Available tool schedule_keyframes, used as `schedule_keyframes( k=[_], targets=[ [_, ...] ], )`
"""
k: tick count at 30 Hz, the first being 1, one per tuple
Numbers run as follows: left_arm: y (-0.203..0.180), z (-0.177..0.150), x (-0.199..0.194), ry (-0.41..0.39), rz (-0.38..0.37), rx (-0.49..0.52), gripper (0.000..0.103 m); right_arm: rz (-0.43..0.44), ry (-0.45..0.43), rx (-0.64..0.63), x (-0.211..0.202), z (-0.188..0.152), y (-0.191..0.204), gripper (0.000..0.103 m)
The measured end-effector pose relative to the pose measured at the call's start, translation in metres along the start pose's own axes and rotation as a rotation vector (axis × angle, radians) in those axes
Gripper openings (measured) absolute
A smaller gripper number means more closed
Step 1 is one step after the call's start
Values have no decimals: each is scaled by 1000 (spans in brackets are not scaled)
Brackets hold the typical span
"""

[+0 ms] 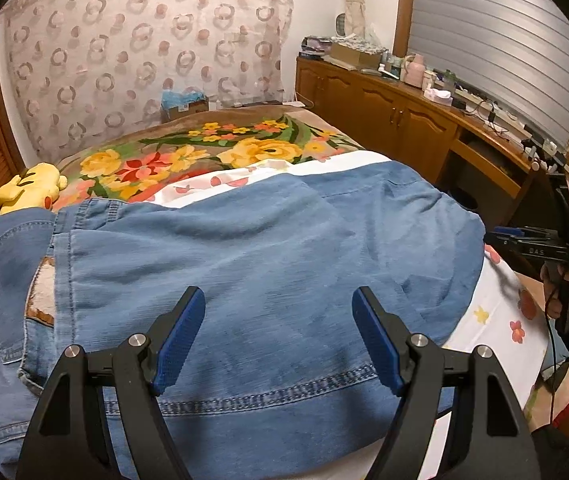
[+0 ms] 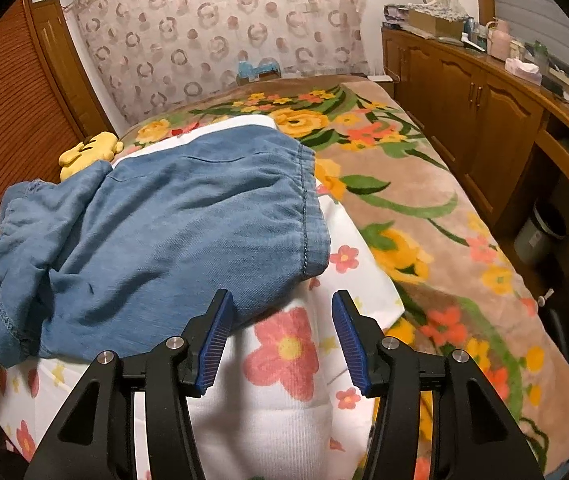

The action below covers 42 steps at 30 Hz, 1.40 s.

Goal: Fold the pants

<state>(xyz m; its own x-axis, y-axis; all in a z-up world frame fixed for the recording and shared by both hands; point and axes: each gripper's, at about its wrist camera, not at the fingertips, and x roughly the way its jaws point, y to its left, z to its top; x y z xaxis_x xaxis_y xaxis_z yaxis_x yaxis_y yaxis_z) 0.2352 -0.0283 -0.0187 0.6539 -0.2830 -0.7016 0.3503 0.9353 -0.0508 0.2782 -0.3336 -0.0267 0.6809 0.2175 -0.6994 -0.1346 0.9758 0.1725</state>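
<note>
Blue denim pants (image 1: 244,248) lie spread on a white flowered cloth (image 1: 492,320) on the bed, a leg folded across the top, with the hem seam near me. My left gripper (image 1: 278,312) hovers open just above the denim near that hem, nothing between its blue pads. In the right wrist view the pants (image 2: 172,232) lie to the left. My right gripper (image 2: 280,316) stands open over the flowered cloth (image 2: 284,344); its left pad sits at the pants' near edge without pinching it. The right gripper (image 1: 524,240) also shows at the left wrist view's right edge, held by a hand.
A floral blanket (image 2: 424,208) covers the rest of the bed. A yellow plush toy (image 1: 28,188) lies at the far left by a slatted wooden door (image 2: 8,112). Wooden cabinets (image 1: 396,120) with clutter on top run along the right. A small bin (image 2: 540,232) stands below them.
</note>
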Motion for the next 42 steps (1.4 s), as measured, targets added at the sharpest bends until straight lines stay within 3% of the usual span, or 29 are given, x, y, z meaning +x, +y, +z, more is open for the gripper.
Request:
schedule_keyframes(
  k=[8,22,42],
  targets=[
    [-8,2,5,7,-8,-1,77,-2,22,-10,3,3,0,53],
    [-23,6,-3,-14,48,-15,77,-7,22,-18,5,3,0,53],
    [-32,-1,14,32,20,6,77,38,61,49,19,14,-7,53]
  ],
)
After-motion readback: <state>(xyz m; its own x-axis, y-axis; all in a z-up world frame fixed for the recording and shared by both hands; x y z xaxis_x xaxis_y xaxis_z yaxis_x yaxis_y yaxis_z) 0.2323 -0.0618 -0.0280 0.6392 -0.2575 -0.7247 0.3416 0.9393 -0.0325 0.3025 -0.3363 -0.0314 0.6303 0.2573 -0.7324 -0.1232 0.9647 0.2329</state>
